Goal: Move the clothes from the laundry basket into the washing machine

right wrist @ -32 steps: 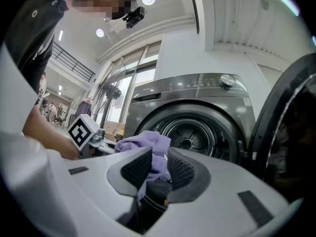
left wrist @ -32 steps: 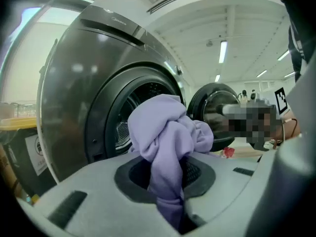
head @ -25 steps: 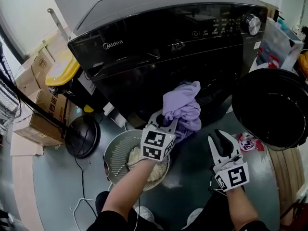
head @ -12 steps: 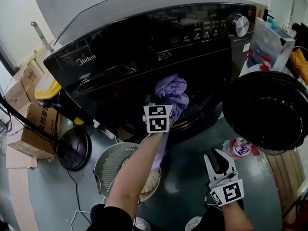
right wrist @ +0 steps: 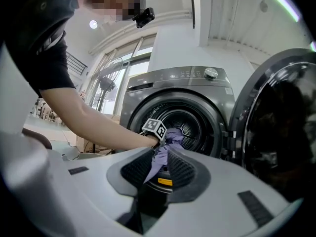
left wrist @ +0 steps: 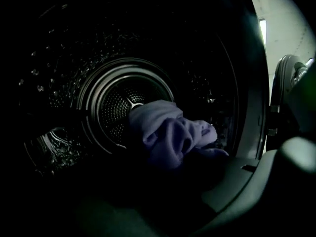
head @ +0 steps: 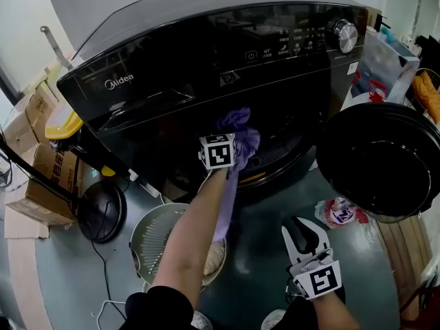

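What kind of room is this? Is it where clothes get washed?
Probably a laundry corner, maybe in a storeroom or workshop. There is a front-loading washing machine with its door open, a laundry basket in front of it, and cardboard boxes stacked beside it.

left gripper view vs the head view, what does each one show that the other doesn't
Only the left gripper view: the inside of the drum, with its perforated back wall.
Only the head view: the laundry basket, the open door, the control panel and the right gripper, its jaws apart with nothing between them.
Both: the purple garment at the mouth of the washing machine.
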`<state>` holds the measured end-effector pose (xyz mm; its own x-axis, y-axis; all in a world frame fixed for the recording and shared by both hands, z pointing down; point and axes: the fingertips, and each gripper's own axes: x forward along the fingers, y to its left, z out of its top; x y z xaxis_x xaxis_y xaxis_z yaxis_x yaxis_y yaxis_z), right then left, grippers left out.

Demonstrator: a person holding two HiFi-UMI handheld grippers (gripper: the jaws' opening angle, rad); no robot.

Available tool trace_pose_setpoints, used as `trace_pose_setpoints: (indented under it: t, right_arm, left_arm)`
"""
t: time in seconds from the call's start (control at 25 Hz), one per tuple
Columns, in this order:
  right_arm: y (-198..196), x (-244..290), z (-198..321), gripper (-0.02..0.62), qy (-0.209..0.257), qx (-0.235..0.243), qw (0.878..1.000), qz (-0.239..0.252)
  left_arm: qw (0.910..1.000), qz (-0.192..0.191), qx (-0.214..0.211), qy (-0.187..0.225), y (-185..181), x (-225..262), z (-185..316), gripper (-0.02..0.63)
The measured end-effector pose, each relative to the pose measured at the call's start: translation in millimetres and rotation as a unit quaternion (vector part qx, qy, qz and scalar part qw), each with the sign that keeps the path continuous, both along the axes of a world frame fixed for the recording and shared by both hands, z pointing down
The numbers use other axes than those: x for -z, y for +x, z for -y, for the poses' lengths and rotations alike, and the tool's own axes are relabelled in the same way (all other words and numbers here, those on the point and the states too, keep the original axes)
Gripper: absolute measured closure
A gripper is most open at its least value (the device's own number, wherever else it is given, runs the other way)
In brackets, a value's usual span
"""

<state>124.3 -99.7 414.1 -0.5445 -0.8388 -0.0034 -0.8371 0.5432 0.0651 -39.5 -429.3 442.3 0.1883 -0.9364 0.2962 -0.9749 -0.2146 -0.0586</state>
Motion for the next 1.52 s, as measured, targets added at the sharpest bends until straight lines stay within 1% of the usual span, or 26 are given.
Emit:
trace_pose_setpoints:
  t: [0.04,0.08,0.16,0.2,0.32,0.4,0.52,0.68,0.8,0.92,1.04,1.16,1.32,1.52]
  right_arm:
    - [-2,-1,0,0.511,-0.002,0.003,1.000,0.000]
    - [-4,-1,-1,0.510,-0.002,0.005,1.000,-0.001]
    - [-7,-1,-1,0.510,-0.002,0.007,1.000,0.000]
    - [-8,0,-1,0.511,-0.001,0.008,1.000,0.001]
    - [-11,-1,0,0.511,-0.003,0.010,1.000,0.001]
    - [-14,0,0,0.511,-0.001,0.011,1.000,0.002]
    - [-16,1,2,0.511,0.002,0.013,1.000,0.004]
    - [-16,1,5,0.510,0.002,0.011,1.000,0.005]
    - [-16,0,6,0.511,-0.001,0.009,1.000,0.006]
    - [-17,-3,9,0.511,-0.003,0.009,1.000,0.004]
    - [-23,-12,7,0.511,-0.009,0.016,1.000,0.000]
    - [-26,-19,8,0.510,-0.010,0.019,1.000,-0.011]
    - [-28,-26,12,0.511,-0.013,0.020,0.999,-0.023]
    - [-31,-27,15,0.511,-0.004,0.022,0.999,-0.026]
  left_arm:
    - [1.0000,-0.004,-0.003,-0.008,-1,-5,0,0.346]
    - [0.9999,-0.007,-0.008,-0.013,-1,-9,-2,0.313]
    - [0.9995,-0.004,-0.029,-0.011,5,-13,-8,0.277]
    - [0.9991,0.004,-0.043,-0.003,11,-12,-13,0.268]
    - [0.9953,0.040,-0.085,0.024,29,-8,-35,0.252]
    - [0.9928,0.056,-0.099,0.038,36,-7,-48,0.249]
    - [0.9892,0.058,-0.116,0.067,43,3,-70,0.249]
    - [0.9817,0.057,-0.150,0.103,56,19,-118,0.249]
    - [0.9799,0.052,-0.161,0.105,55,21,-159,0.249]
    - [0.9827,0.054,-0.158,0.080,41,6,-194,0.249]
    - [0.9862,0.046,-0.155,0.036,22,-23,-223,0.249]
    - [0.9865,0.041,-0.159,-0.008,9,-56,-244,0.249]
    - [0.9811,0.048,-0.173,-0.071,-8,-102,-269,0.250]
    - [0.9673,0.061,-0.201,-0.142,-23,-147,-303,0.252]
